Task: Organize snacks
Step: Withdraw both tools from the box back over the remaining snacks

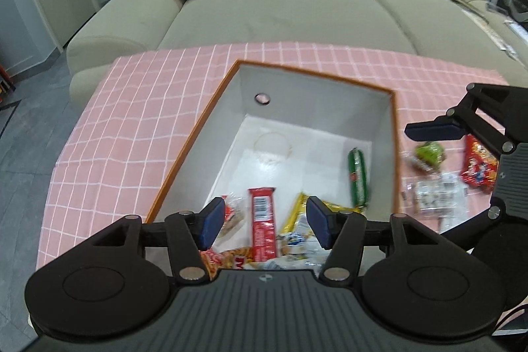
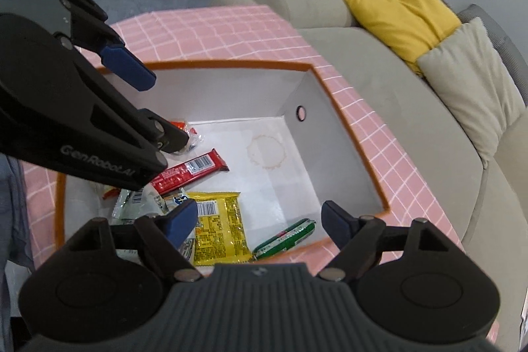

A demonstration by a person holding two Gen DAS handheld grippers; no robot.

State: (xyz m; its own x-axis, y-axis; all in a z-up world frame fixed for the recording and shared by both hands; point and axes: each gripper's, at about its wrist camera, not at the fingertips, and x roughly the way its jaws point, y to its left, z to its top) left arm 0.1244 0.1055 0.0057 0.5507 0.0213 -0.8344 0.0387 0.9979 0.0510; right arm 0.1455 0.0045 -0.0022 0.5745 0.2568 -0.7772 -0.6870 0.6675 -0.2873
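Snacks mostly in my orange-rimmed box [image 1: 201,134]: red bar [image 1: 263,225], yellow packet [image 2: 219,228], green sausage stick [image 1: 358,178], a few more at the near end. Left on the pink counter [image 1: 132,108], right of box: green candy [image 1: 429,154], clear packet [image 1: 435,197], red packet [image 1: 478,167]. My left claw [image 1: 264,221] and right claw [image 2: 260,221] both gape, empty, over the box.

1. Box [image 2: 349,134]: white inside, orange rim, open-topped.
2. Inside, lying flat: red bar [image 2: 191,170], yellow packet [image 2: 219,226], green sausage stick [image 2: 285,238] against a wall.
3. Outside on the bench: green item [image 1: 429,154], red packet [image 1: 478,167], clear packet [image 1: 435,197], possibly biscuits.
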